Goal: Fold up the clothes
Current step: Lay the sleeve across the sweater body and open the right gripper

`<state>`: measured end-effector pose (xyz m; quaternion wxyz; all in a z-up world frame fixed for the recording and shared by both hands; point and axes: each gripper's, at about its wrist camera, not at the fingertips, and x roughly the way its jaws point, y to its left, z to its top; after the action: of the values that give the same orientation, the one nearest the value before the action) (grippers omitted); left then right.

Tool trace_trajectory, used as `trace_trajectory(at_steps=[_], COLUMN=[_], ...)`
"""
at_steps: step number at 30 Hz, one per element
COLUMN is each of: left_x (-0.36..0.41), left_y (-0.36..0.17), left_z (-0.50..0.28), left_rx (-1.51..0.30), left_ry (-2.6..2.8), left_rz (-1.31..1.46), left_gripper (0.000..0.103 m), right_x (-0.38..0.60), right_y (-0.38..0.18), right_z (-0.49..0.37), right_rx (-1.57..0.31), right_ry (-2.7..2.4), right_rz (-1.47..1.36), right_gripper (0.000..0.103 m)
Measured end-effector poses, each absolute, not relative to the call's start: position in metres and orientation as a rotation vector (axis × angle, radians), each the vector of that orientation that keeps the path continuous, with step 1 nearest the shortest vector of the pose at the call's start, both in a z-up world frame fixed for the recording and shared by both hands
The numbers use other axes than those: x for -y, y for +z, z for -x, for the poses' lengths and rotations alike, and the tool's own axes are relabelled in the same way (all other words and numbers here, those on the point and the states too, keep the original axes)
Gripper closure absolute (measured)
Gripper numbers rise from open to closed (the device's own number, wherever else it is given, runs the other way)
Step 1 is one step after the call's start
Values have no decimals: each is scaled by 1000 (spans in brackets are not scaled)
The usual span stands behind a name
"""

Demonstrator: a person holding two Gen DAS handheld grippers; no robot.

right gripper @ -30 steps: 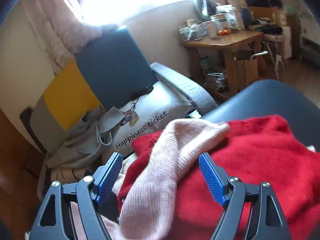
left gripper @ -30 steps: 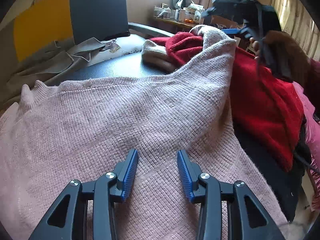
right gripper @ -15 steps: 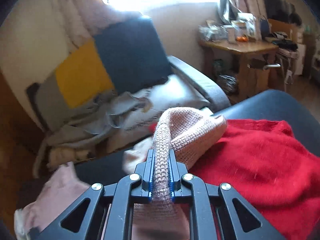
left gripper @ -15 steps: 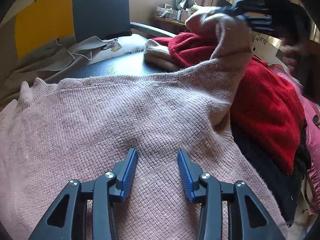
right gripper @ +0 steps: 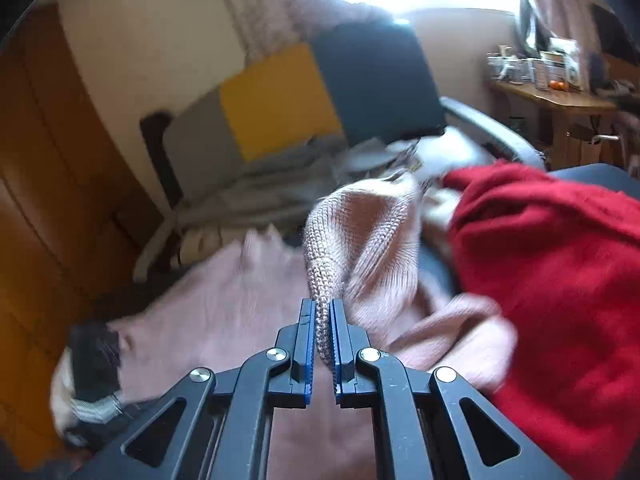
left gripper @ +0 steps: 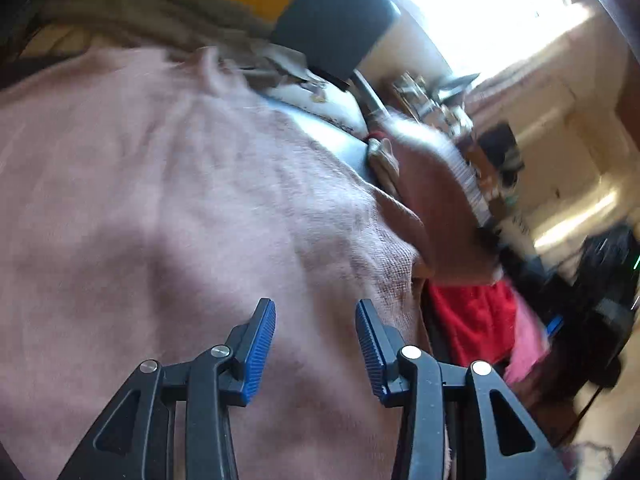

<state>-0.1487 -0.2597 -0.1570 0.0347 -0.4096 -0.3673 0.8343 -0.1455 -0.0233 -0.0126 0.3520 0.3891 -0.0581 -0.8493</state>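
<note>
A pale pink knit sweater (left gripper: pixel 180 208) lies spread over the dark surface and fills most of the left wrist view. My left gripper (left gripper: pixel 315 310) hovers open just above its body, nothing between the blue pads. In the right wrist view my right gripper (right gripper: pixel 322 308) is shut on the cuff end of the pink sleeve (right gripper: pixel 360 236), which rises in a lifted loop over the sweater body (right gripper: pixel 224 312). The raised sleeve (left gripper: pixel 436 184) also shows, blurred, at the right of the left wrist view.
A red knit garment (right gripper: pixel 560 280) is heaped at the right, touching the pink sweater; the same red garment (left gripper: pixel 476 320) and some brighter pink cloth (left gripper: pixel 524 344) lie beyond the sweater's edge. A chair with yellow and dark blue cushions (right gripper: pixel 320 92) and grey clothes stands behind. A cluttered wooden table (right gripper: pixel 560 100) is far right.
My right gripper, which closed on the sleeve cuff half a second ago, has carried it left and down over the sweater body. The left gripper has tilted and shifted; it stays open.
</note>
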Motion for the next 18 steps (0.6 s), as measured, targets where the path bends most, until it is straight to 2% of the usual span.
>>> trace_trajectory(at_steps=[4,11,14,16,18], left_x=[281,319,337,335,333], left_y=[-163,-152,-136,-129,-123], left_z=[129,122,140,163,185], left_rx=[1302,1390,1357,1253,1151], left_ry=[2513,2525,2520,2478,2435], left_rz=[1235,1220,1204,1264,1318], left_gripper=[60,60,59,58,58], right_x=[50,36,25,17,6], right_y=[-42,-73,-91,-108,-122], right_z=[113,69,58,57,58], right_rx=[73,142,181,216,303], right_ry=[-2147,-2066,-2047,-2036,-2016], right_rz=[-1057,-1107,-1149,-1191,-1185], right_gripper=[92,92,87,78,78])
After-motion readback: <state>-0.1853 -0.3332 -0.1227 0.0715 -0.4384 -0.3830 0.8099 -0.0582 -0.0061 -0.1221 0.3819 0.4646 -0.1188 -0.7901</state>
